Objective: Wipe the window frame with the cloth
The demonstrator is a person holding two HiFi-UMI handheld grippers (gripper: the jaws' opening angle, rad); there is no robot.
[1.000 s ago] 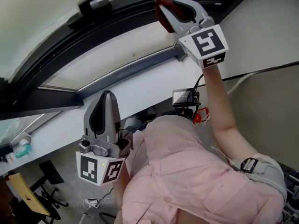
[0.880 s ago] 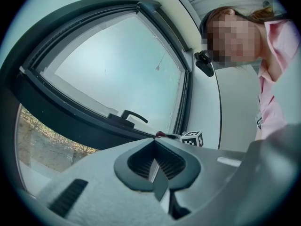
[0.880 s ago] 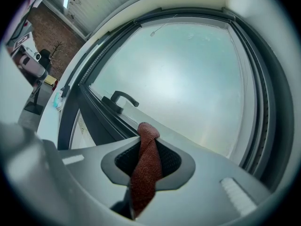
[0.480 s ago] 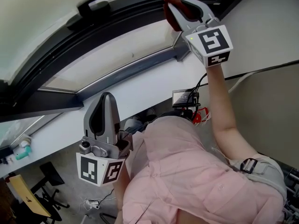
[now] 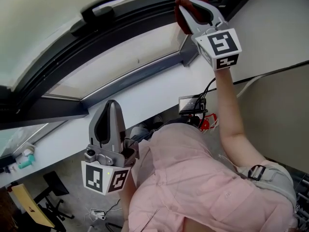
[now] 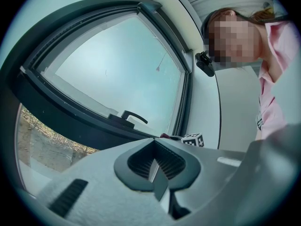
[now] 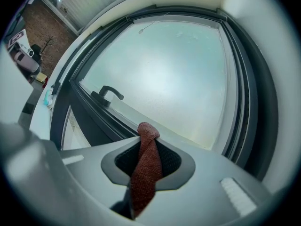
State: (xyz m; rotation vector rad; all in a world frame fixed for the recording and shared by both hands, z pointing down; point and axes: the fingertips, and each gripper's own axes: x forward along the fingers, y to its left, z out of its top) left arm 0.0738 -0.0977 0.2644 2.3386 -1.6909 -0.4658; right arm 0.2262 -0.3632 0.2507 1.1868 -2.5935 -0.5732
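Note:
A dark window frame [image 5: 63, 57] arcs across the upper left of the head view, with a black handle [image 5: 104, 2] on it. My right gripper [image 5: 186, 6] is raised against the frame's upper right corner, shut on a red-brown cloth [image 5: 182, 14]. In the right gripper view the cloth [image 7: 145, 171] stands pinched between the jaws, its tip close to the pane's lower frame rail [image 7: 110, 119]. My left gripper [image 5: 110, 108] hangs low near the person's body, jaws shut and holding nothing, away from the frame. In the left gripper view the frame [image 6: 84, 121] lies beyond the gripper [image 6: 154, 166].
A white sill [image 5: 145, 93] runs under the window. The person's pink shirt [image 5: 193, 182] fills the lower right. Below the sill are cables and a small device [image 5: 190, 103], and office chairs [image 5: 53, 197] stand on the floor far below at left.
My right gripper has slid the cloth to the right along the upper frame toward the corner. The left gripper has dropped slightly.

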